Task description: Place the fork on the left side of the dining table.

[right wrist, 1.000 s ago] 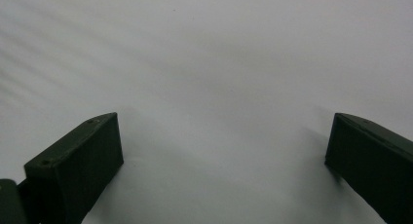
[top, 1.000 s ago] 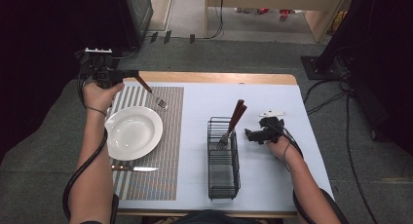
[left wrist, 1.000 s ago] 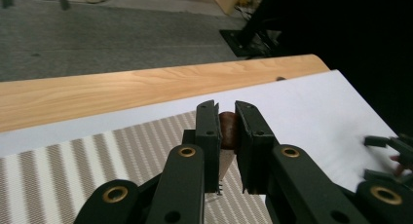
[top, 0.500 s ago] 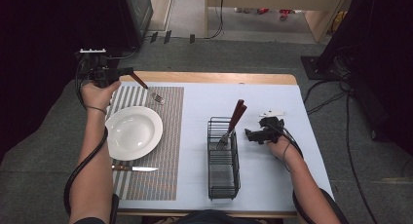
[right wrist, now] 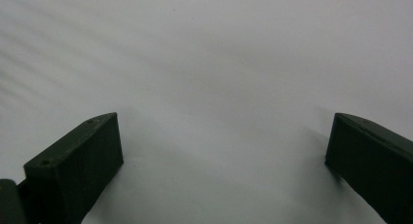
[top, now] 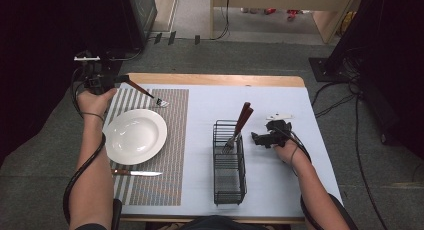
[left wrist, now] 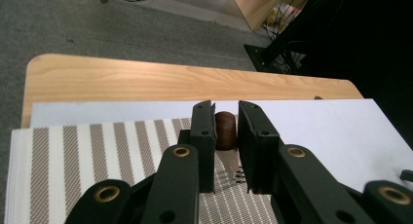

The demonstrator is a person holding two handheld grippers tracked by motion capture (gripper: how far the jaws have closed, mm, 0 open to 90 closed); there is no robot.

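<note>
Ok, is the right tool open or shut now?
Open. The right tool shows its jaws wide apart over the bare white tabletop, nothing between them.

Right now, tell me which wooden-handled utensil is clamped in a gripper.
The fork, over the striped placemat beyond the plate: the left gripper clamps its handle. The knife lies free; the others stand in the wire caddy.

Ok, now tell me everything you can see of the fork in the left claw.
The fork has a dark brown, wood-looking handle and a metal head. The left claw is shut on the handle's rounded end, which shows between its jaws in the left gripper view. From there the fork slants down toward the striped placemat, tines lowest, beyond the white plate. Whether the tines touch the mat is unclear.
</note>
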